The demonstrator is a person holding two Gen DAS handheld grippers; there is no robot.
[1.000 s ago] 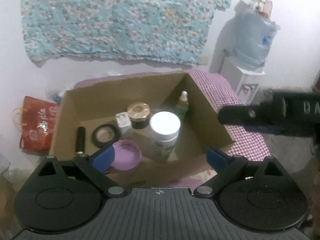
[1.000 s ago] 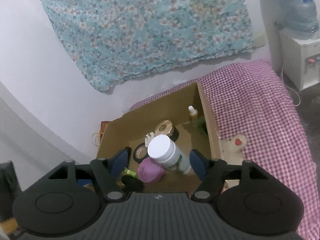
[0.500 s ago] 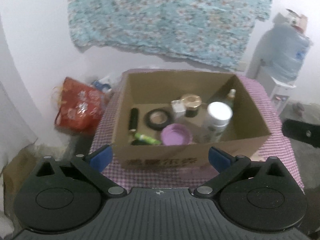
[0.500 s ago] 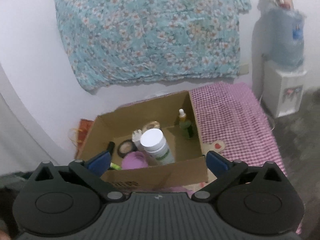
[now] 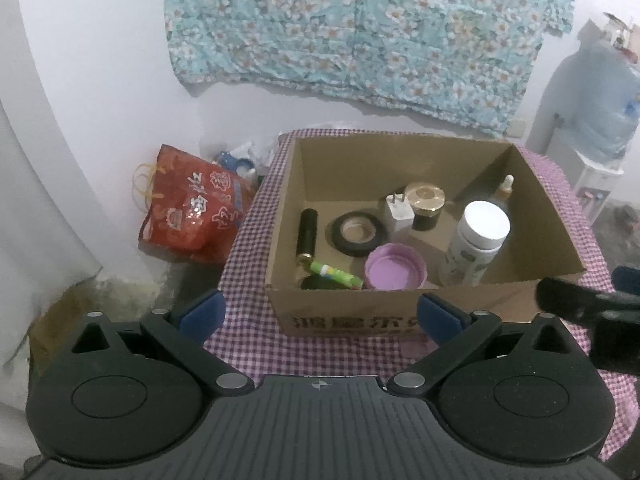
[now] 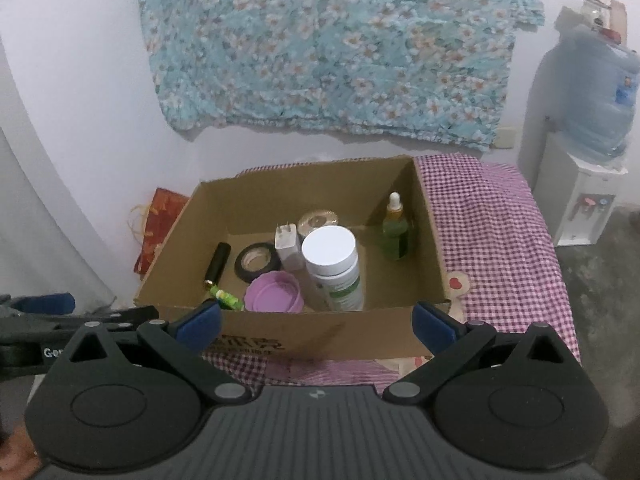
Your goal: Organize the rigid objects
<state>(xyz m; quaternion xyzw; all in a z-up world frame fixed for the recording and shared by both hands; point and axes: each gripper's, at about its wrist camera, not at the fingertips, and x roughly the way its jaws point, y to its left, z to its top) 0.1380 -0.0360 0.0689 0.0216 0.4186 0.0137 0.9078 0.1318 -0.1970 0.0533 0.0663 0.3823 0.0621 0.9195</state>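
We see an open cardboard box (image 5: 404, 312) sitting on a worktop (image 6: 504, 240) covered in purple-and-white checked cloth, set against a white wall hung with a floral sheet (image 5: 360, 28). The box sits toward the worktop's left edge, its back wall close to the worktop's far edge.

Inside the box, a white-lidded bottle (image 6: 334, 264) stands near the front wall, right of centre. Just left of it lies a purple lid (image 6: 274, 292), hollow side up. A green tube (image 5: 334, 274) and a black cylinder (image 5: 307, 232) lie along the left side. A roll of black tape (image 5: 358, 233) lies flat in the middle, with a white plug adapter (image 6: 289, 246) and a gold-capped jar (image 5: 425, 206) behind it. A green dropper bottle (image 6: 395, 232) stands upright in the far right corner.

Our left gripper (image 5: 320, 314) hovers in front of the box, fingers (image 5: 202, 312) spread wide and empty. Our right gripper (image 6: 316, 322) hovers beside it, its fingers (image 6: 434, 326) also wide apart, gripping nothing.

A red bag (image 5: 192, 216) rests on the floor left of the worktop, and a water dispenser (image 6: 584, 184) stands to the right
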